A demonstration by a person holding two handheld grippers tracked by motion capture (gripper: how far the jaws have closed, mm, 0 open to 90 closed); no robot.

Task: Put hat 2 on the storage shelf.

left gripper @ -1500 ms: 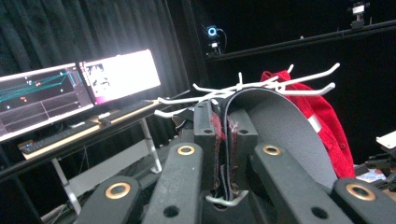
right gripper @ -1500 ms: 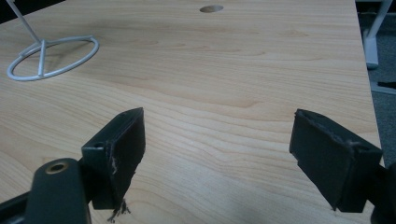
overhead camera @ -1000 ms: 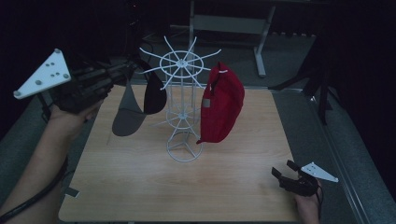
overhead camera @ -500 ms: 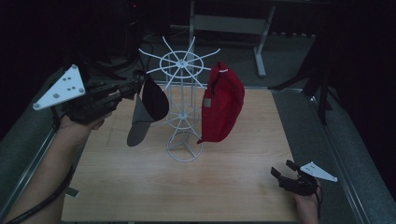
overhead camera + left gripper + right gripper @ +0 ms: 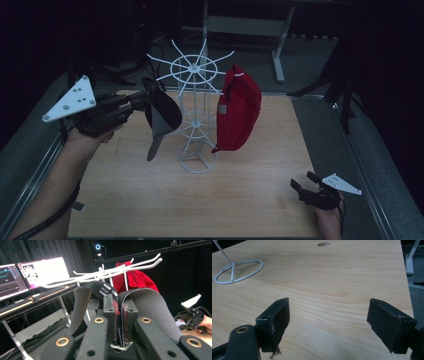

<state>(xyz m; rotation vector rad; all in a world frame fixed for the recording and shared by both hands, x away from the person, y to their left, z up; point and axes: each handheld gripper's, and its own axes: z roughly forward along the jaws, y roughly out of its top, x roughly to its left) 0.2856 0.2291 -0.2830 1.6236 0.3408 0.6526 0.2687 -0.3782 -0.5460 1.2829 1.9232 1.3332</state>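
While its two black jaws stand pressed together on the strap at the back of a dark grey cloth cap [image 5: 147, 302], the left gripper [image 5: 121, 315] holds that cap in the air just beside the white wire hat rack [image 5: 196, 107], on the rack's left in the high view. From above, the cap [image 5: 161, 116] hangs from the jaws with its brim pointing down, clear of the light wooden table [image 5: 150, 205] and close to the rack's upper ring of hooks. A red cloth cap [image 5: 237, 110] hangs on the rack's far side, to the right. Near the table's right front corner, the right gripper [image 5: 304, 189] rests low in the person's hand, its jaws spread wide with nothing between them; its fingers [image 5: 275, 320] hover over bare wood, the rack's round wire base [image 5: 239, 271] well off.
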